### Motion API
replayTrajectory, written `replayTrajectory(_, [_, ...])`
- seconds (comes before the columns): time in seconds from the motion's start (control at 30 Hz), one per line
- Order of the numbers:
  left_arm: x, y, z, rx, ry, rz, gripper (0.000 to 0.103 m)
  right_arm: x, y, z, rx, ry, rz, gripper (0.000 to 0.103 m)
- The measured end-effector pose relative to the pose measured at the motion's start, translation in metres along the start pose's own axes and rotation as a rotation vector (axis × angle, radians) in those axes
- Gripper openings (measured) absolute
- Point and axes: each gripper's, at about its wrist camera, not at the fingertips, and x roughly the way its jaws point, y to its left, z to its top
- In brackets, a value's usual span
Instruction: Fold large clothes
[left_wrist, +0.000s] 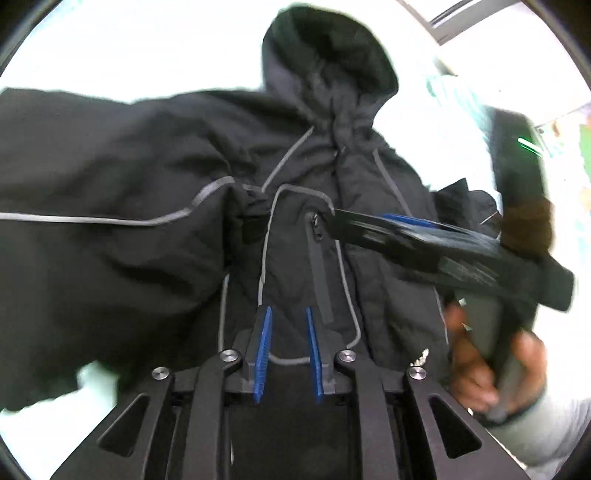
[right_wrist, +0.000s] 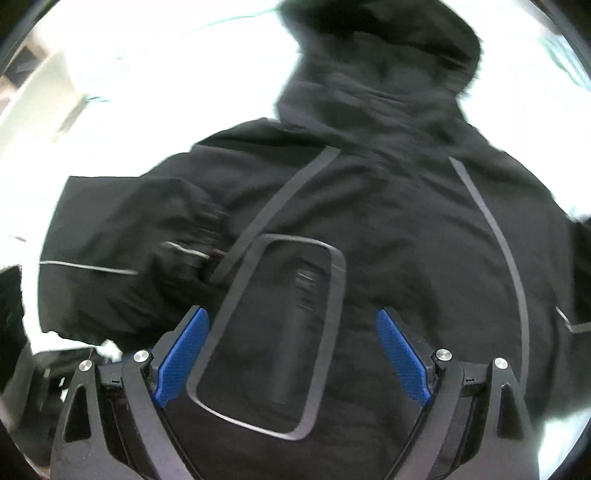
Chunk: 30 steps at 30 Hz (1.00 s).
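left wrist view: a black hooded jacket (left_wrist: 155, 192) lies spread on a bright white surface (left_wrist: 110, 44). at far left one sleeve (left_wrist: 74, 206) stretches sideways with a thin grey stripe running along it. moving right, the left gripper (left_wrist: 288, 354) sits low in the centre, its blue-padded fingers (left_wrist: 263, 354) held a narrow gap apart over the jacket's chest, with nothing clamped between them. above it is a grey-outlined chest pocket (left_wrist: 314, 251) and, further up, the hood (left_wrist: 325, 62). to the right, the right gripper (left_wrist: 334, 213) reaches in blurred, its tip at the pocket's upper corner; whether it touches the cloth cannot be told here. at far right a hand (left_wrist: 491, 369) grips its handle.

right wrist view: at left, the folded-in sleeve's cuff (right_wrist: 207, 229) lies beside the pocket (right_wrist: 273, 332). the right gripper (right_wrist: 291, 354) hovers over that pocket with its blue pads (right_wrist: 181, 354) spread wide apart, holding nothing. the hood (right_wrist: 388, 48) is at the top, right of centre.
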Motion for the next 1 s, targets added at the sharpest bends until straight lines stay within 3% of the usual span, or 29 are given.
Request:
replayTrajectory(0.07, [-0.021,0.001,-0.001,-0.004,-0.045,0.021,0.029,0.010,0.018,0.009,-0.026,0.005,0.062,0.093])
replayTrajectory(0.23, [-0.072,0.016,-0.003,-0.054,-0.158,0.068,0.030,0.056,0.034,0.027,0.014,0.094,0.173,0.088])
replayTrajectory(0.27, [-0.079,0.017,-0.003,-0.059,-0.181,0.064,0.030,0.063,0.034,0.029,0.027,0.114,0.199,0.077])
replayTrajectory(0.3, [-0.085,0.020,-0.002,-0.065,-0.205,0.068,0.030,0.070,0.034,0.029,0.041,0.133,0.246,0.051])
replayTrajectory(0.33, [-0.090,0.022,-0.001,-0.071,-0.216,0.083,0.030,0.076,0.032,0.031,0.046,0.140,0.291,0.039])
replayTrajectory(0.37, [-0.094,0.025,0.001,-0.074,-0.221,0.109,0.030,0.072,0.034,0.029,0.039,0.135,0.309,0.036])
replayTrajectory(0.47, [-0.105,0.030,0.007,-0.063,-0.249,0.175,0.030,0.037,0.039,0.022,-0.044,0.043,0.248,0.031])
replayTrajectory(0.57, [-0.118,0.031,0.012,-0.078,-0.296,0.174,0.030,-0.007,0.030,0.014,-0.078,-0.041,0.187,0.030])
replayTrajectory(0.77, [-0.107,0.016,0.034,-0.042,-0.311,0.140,0.030,-0.101,-0.042,-0.003,-0.030,-0.183,-0.018,0.030])
replayTrajectory(0.9, [-0.048,0.003,0.056,0.011,-0.209,0.158,0.030,-0.124,-0.095,-0.025,-0.004,-0.215,-0.228,0.030])
replayTrajectory(1.0, [0.002,0.002,0.063,0.023,-0.110,0.192,0.030,-0.115,-0.139,-0.044,0.076,-0.175,-0.335,0.030])
